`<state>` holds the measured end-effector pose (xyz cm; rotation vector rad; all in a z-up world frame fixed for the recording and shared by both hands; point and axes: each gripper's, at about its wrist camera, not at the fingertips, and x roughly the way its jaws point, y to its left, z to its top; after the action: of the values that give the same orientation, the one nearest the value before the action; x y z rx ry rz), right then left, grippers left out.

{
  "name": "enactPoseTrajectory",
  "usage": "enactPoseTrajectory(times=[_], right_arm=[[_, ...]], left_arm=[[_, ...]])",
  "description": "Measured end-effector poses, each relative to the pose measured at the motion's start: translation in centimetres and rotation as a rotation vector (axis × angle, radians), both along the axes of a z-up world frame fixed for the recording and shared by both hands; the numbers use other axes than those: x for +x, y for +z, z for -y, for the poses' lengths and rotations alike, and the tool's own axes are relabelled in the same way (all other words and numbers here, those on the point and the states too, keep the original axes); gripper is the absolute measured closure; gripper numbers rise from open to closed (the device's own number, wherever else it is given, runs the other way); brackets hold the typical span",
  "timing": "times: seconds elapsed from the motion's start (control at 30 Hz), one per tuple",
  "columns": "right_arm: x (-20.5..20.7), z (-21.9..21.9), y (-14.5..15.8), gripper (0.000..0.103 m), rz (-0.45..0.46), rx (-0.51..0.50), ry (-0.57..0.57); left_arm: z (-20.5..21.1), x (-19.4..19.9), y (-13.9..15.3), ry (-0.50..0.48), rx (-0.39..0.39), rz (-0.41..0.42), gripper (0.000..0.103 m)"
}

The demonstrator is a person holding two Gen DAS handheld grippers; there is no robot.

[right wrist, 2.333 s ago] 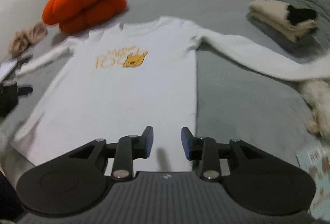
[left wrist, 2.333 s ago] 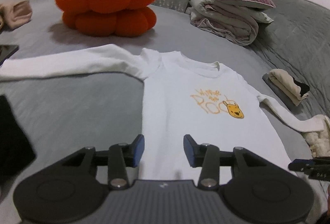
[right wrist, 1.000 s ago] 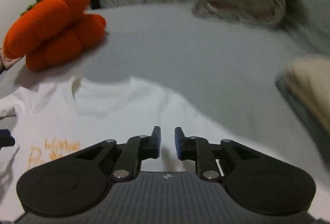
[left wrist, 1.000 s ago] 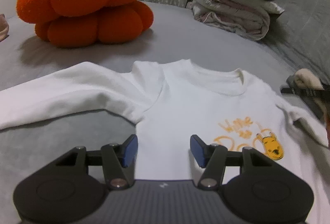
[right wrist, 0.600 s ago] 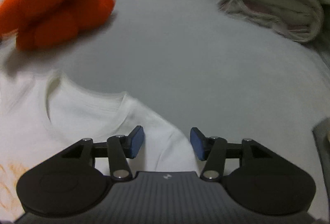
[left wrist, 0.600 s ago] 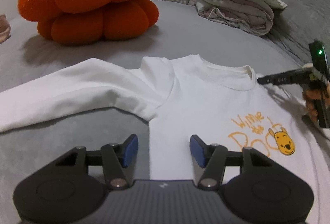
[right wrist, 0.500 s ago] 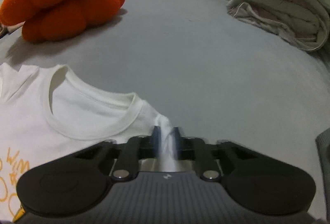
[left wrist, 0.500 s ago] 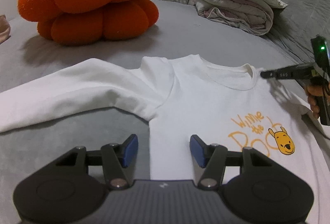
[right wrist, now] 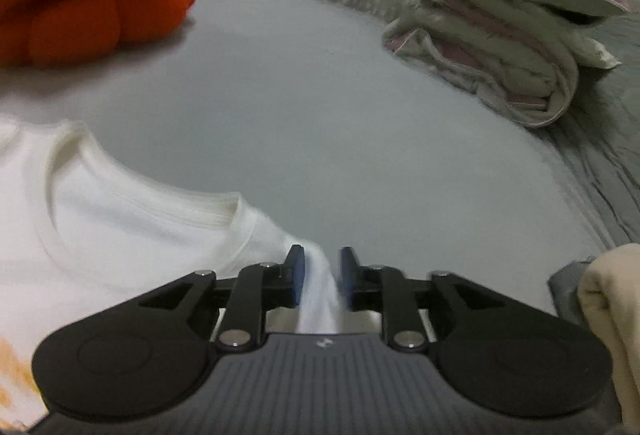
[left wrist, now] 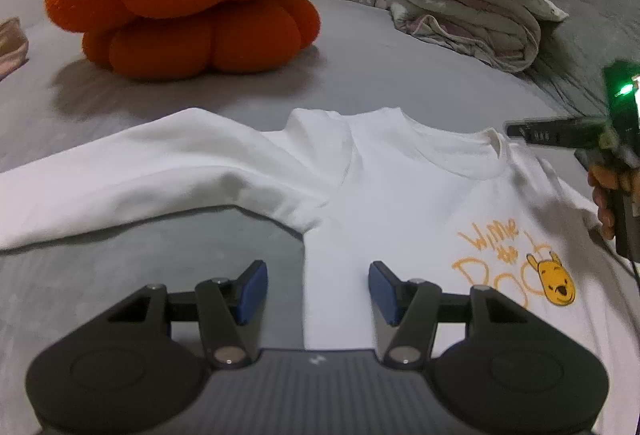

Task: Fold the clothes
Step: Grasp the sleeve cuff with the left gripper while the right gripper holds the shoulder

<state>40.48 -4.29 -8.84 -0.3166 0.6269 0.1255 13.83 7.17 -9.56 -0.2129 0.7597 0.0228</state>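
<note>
You are holding your left gripper (left wrist: 313, 289) with its jaws standing open and empty over the armpit edge of the white shirt (left wrist: 400, 203) lying flat on the grey bed (left wrist: 400, 83), while your right gripper (right wrist: 321, 281), jaws just reopening, is straddling a raised fold of the shirt's shoulder beside the collar.
</note>
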Motion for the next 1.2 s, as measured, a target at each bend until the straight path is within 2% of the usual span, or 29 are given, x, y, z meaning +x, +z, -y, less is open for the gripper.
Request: enactPoseTrajectory(times=[0.03, 0.07, 0.13, 0.2, 0.3, 0.33, 0.37, 0.4, 0.47, 0.57, 0.63, 0.7, 0.8, 0.83, 0.87, 0.97, 1.03, 1.1, 1.2], right_arm=[[-0.5, -1.2, 0.7, 0.054, 0.018, 0.041, 0.049], [-0.9, -2.3, 1.5, 0.050, 0.035, 0.082, 0.098], [-1.0, -5.3, 2.2, 0.049, -0.004, 0.168, 0.212], [-0.7, -8.2, 2.2, 0.049, -0.040, 0.206, 0.283], [0.4, -12.0, 0.7, 0.049, -0.080, 0.131, 0.297], [0.9, -13.0, 0.0, 0.052, -0.096, 0.101, 0.287], [1.2, -13.3, -0.7, 0.060, -0.117, 0.101, 0.278], [1.5, -13.5, -1.3, 0.092, -0.139, 0.108, 0.269], [1.7, -13.7, -2.0, 0.096, -0.155, 0.120, 0.246], [1.5, -14.1, -1.5, 0.097, -0.095, 0.047, 0.192], [2.5, -13.5, -1.5, 0.097, -0.083, 0.046, 0.166], [2.4, -13.8, -2.3, 0.095, -0.067, 0.015, 0.163], [1.4, -15.5, -2.3, 0.083, -0.020, -0.109, 0.165], [0.8, -15.4, -1.7, 0.068, -0.018, -0.103, 0.149], [0.0, -15.3, -1.0, 0.063, -0.003, -0.054, 0.162], [-2.7, -15.1, 1.1, 0.061, 0.051, 0.112, 0.218], [-5.3, -15.9, 1.8, 0.061, 0.053, 0.164, 0.332], [-7.6, -17.3, 1.2, 0.061, 0.024, 0.145, 0.443], [-9.3, -18.9, -0.6, 0.061, -0.013, 0.080, 0.535]], left_arm=[[-0.2, 0.0, 0.1, 0.007, -0.004, -0.001, 0.045], [-0.4, -0.1, 0.2, 0.018, -0.003, 0.000, 0.045], [-1.0, -0.1, 0.3, 0.041, -0.007, -0.004, 0.045], [-1.6, 0.0, 0.3, 0.065, -0.016, -0.010, 0.045], [-2.6, 0.1, 0.3, 0.093, -0.033, -0.018, 0.045], [-2.9, 0.1, 0.3, 0.098, -0.036, -0.022, 0.045], [-3.1, 0.0, 0.4, 0.099, -0.031, -0.025, 0.045], [-3.3, 0.0, 0.4, 0.100, -0.026, -0.028, 0.045], [-4.2, -0.1, 0.4, 0.112, -0.020, -0.037, 0.045], [-5.5, -0.2, 0.4, 0.140, -0.025, -0.050, 0.045], [-6.6, -0.2, 0.5, 0.173, -0.043, -0.057, 0.045], [-8.2, -0.6, 0.8, 0.222, -0.060, -0.051, 0.045], [-11.9, -1.8, 1.5, 0.344, -0.101, -0.032, 0.045], [-13.3, -2.4, 1.7, 0.390, -0.120, -0.025, 0.045], [-14.7, -3.0, 1.9, 0.436, -0.149, -0.017, 0.045], [-18.3, -5.1, 2.1, 0.558, -0.192, 0.004, 0.045], [-20.0, -6.3, 2.1, 0.632, -0.184, 0.004, 0.045], [-21.9, -7.3, 1.7, 0.698, -0.204, -0.003, 0.044], [-24.1, -8.2, 0.7, 0.758, -0.223, -0.012, 0.044]])
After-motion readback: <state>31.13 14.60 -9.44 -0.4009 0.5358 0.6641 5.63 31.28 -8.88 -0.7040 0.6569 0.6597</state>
